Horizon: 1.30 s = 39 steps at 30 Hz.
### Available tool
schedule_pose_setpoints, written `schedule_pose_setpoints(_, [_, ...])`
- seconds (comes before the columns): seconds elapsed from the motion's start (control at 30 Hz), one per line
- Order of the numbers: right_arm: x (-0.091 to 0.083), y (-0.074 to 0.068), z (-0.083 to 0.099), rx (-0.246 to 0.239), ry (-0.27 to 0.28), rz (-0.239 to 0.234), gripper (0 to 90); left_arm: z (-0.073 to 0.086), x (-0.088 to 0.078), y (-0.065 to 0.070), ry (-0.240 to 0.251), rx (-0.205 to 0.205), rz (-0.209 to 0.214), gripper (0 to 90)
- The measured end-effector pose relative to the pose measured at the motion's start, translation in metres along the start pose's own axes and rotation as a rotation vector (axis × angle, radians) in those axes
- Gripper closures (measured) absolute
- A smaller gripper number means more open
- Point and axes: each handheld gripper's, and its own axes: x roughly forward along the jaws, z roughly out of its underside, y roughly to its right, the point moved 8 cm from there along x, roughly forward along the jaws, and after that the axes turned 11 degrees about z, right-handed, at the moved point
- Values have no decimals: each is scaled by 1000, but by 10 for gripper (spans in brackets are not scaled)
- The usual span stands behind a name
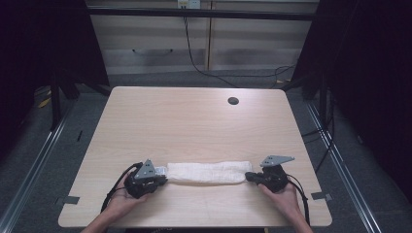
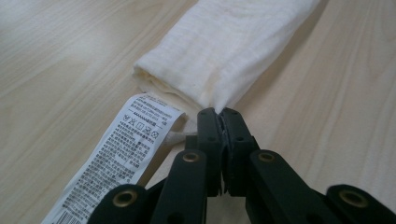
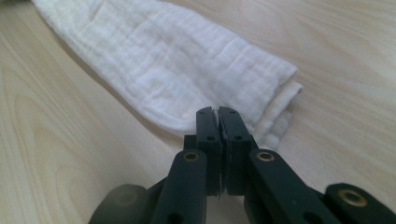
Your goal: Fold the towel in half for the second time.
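White muslin cloth point(image 1: 208, 173), already folded into a long narrow band, lies near the bench's point(image 1: 194, 121) front edge, the left tool point(image 1: 160, 180) and right tool point(image 1: 248, 175) each clenched on one end, so further folding seems left.

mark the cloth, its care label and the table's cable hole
cloth point(image 1: 206, 173), high view, middle of the folded strip.
care label point(image 2: 125, 154), left gripper view, printed face of the tag.
cable hole point(image 1: 233, 101), high view, centre of the dark round opening.
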Motion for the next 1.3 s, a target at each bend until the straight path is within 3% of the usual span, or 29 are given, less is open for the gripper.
schedule_pose_setpoints(0.2, [9,-2,-9,-6,6,6,881,0,-6,-13,27,-18,-34,881])
schedule_pose_setpoints(0.27, [10,-4,-11,-13,4,9,881,-1,-11,-17,61,-31,-52,883])
schedule_pose_setpoints(0.53, [9,-7,-10,-16,-4,23,880,5,-10,-14,52,-20,-30,883])
schedule_pose_setpoints(0.63, [9,-4,-10,6,0,17,859,5,-10,-13,64,-36,-9,880])
schedule_pose_setpoints(0.7, [8,-4,-11,13,4,5,799,5,-12,-12,77,-53,11,870])
schedule_pose_setpoints(0.97, [-3,0,-16,49,62,10,653,5,-25,-11,128,-106,30,713])
schedule_pose_setpoints(1.0, [-8,4,-18,60,79,18,619,3,-34,-10,159,-117,37,659])
schedule_pose_setpoints(1.17, [-21,13,-22,105,120,31,556,1,-47,-14,194,-141,15,550])
schedule_pose_setpoints(1.2, [-21,13,-22,105,120,31,556,2,-49,-15,195,-154,7,550])
schedule_pose_setpoints(1.3, [-31,14,-25,119,151,42,493,2,-58,-21,206,-202,-25,422])
